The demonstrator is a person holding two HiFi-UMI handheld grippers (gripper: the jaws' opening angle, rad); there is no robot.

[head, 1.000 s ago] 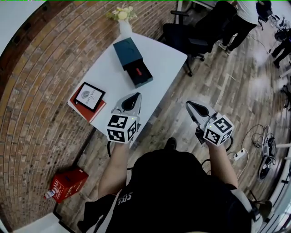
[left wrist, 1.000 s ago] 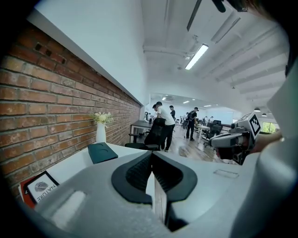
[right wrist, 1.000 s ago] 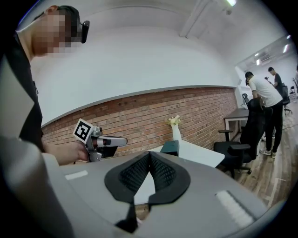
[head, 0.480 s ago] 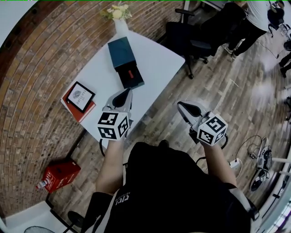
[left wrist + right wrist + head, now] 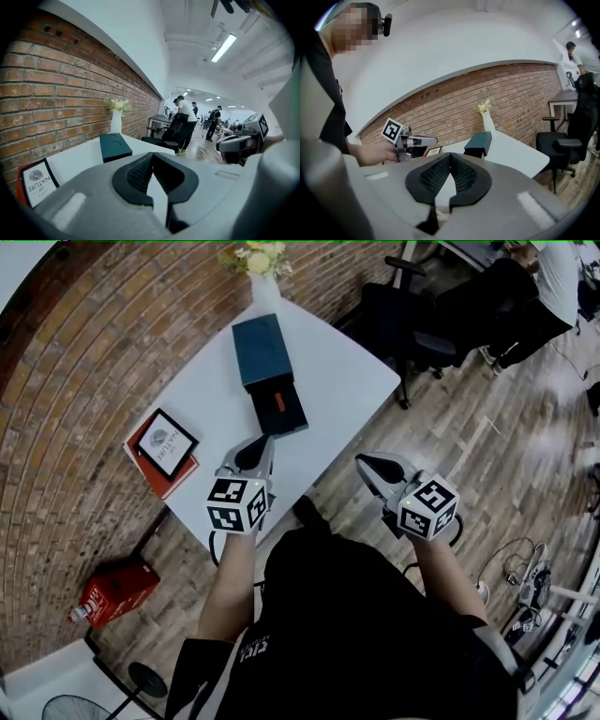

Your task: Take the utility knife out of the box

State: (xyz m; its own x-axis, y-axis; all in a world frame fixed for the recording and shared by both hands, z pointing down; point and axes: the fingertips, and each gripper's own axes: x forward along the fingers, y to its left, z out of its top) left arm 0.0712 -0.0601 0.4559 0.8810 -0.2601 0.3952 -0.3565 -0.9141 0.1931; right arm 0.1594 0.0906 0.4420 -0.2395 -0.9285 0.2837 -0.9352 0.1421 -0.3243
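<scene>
A dark teal box (image 5: 263, 351) lies on the white table (image 5: 342, 381), its drawer (image 5: 284, 411) slid out toward me. A red utility knife (image 5: 278, 402) rests in that drawer. My left gripper (image 5: 255, 452) hovers over the table's near edge, just short of the drawer, jaws shut and empty. My right gripper (image 5: 368, 466) hangs beyond the table's near right edge over the wood floor, also shut and empty. The left gripper view shows closed jaws (image 5: 151, 155) with the box (image 5: 115, 146) ahead. In the right gripper view the box (image 5: 479, 143) stands beyond shut jaws (image 5: 450, 155).
A white vase of flowers (image 5: 262, 273) stands at the table's far end. A framed picture on a red book (image 5: 166, 444) sits at the left corner. A black office chair (image 5: 403, 320) is right of the table, a red box (image 5: 111, 589) on the floor, people at the back.
Both grippers have moved forward and lower, nearer the table. The left one now sits closer to the open drawer. Both jaws stay shut.
</scene>
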